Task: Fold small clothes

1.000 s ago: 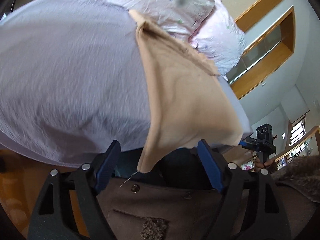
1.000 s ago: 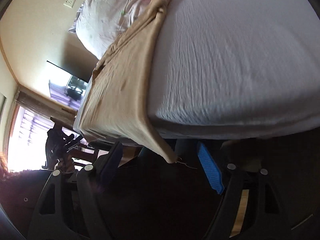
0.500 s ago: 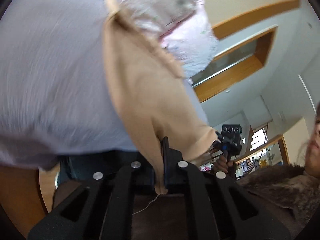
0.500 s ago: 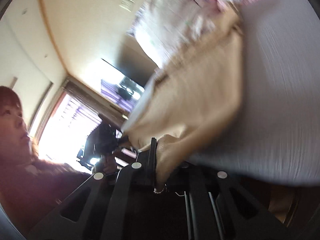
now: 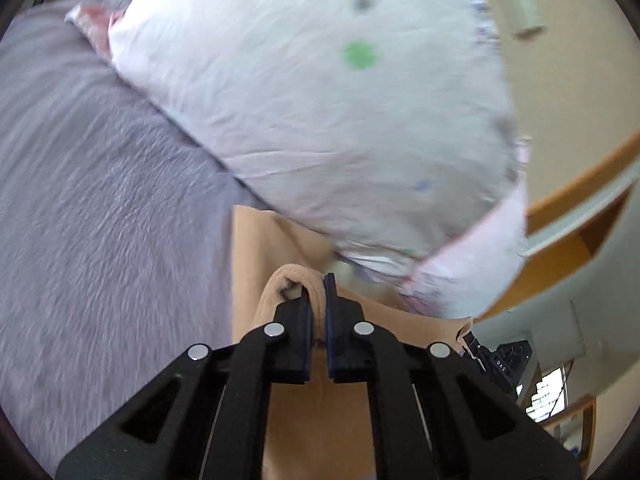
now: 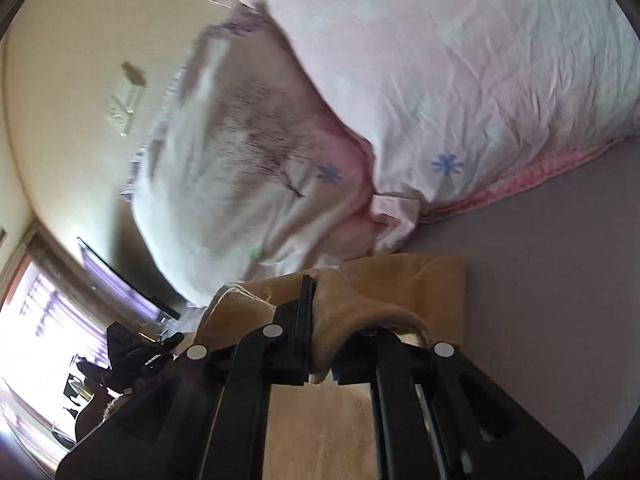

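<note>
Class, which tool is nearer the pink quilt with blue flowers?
Right. The right tool sits just short of the quilt; from the left tool it lies beyond the pillow.

Bed (image 5: 100,208) w/ lavender-grey sheet fills 9 o'clock side of left wrist view. White pillow (image 5: 320,112) w/ green and blue dots sits at 12. Wall switch (image 5: 520,8) at 1 o'clock. In right wrist view, pink quilt (image 6: 460,80) at 1, bright window (image 6: 36,320) at 8.
</note>
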{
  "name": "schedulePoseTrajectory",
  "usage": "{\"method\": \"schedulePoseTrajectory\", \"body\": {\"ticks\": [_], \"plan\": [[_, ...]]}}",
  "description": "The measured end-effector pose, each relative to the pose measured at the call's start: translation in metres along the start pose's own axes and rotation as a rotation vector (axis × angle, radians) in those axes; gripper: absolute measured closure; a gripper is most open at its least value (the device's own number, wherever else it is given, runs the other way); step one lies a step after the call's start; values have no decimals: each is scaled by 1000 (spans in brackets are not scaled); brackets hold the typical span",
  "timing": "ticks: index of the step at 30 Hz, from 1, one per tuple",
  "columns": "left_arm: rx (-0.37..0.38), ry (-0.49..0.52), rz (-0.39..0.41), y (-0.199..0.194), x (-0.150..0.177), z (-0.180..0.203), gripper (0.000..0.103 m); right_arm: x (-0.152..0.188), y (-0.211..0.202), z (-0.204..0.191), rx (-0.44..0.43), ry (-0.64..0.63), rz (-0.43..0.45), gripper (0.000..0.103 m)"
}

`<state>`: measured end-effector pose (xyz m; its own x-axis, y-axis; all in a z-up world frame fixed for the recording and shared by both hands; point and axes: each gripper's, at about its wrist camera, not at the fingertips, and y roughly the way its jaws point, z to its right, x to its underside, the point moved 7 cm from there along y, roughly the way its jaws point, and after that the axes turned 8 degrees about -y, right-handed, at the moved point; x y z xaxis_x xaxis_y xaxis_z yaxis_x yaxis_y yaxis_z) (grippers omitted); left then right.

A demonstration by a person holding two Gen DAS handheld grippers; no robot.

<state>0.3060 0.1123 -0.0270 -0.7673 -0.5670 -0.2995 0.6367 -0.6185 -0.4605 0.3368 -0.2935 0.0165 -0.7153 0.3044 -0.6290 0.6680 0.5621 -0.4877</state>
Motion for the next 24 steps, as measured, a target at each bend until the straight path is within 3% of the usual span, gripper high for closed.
{"method": "schedulePoseTrajectory", "body": {"ticks": [5, 8, 9, 10, 11, 12, 13, 17, 19, 20, 21, 23, 24], "plan": [[-32, -62, -25, 23, -12, -21, 96, 12, 39, 37, 99, 137, -109, 95], [6, -124, 18, 8, -25, -27, 66, 5, 37, 37, 94, 173, -97, 88], [-3, -126, 43, 1, -29, -28, 59, 2, 28, 32, 105, 151, -56, 55], [-11, -112, 64, -9, -32, -27, 60, -2, 17, 27, 142, 125, -15, 7], [-11, -100, 71, -18, -33, -26, 60, -4, 8, 24, 170, 102, 26, 1], [-10, -95, 70, -23, -32, -24, 60, -6, -8, 14, 178, 54, 98, 1], [-8, -83, 62, -30, -29, -23, 60, -7, -14, 9, 165, 32, 107, 1], [-48, -24, -15, -37, -2, -21, 56, 15, -13, -1, 74, 53, 2, 1], [-71, -18, -79, -29, 13, -25, 56, 37, 7, 16, 192, 70, -146, 1], [-94, -15, -101, -20, 21, -26, 56, 56, 21, 30, 253, 72, -265, 1], [-114, -12, -121, -16, 28, -29, 56, 50, 19, 22, 255, 18, -208, 2], [-130, -8, -153, -9, 37, -31, 56, 51, 7, 16, 269, 5, -191, 2], [-135, -4, -163, -6, 41, -31, 56, 52, 0, 10, 187, 28, -174, 2]]}}
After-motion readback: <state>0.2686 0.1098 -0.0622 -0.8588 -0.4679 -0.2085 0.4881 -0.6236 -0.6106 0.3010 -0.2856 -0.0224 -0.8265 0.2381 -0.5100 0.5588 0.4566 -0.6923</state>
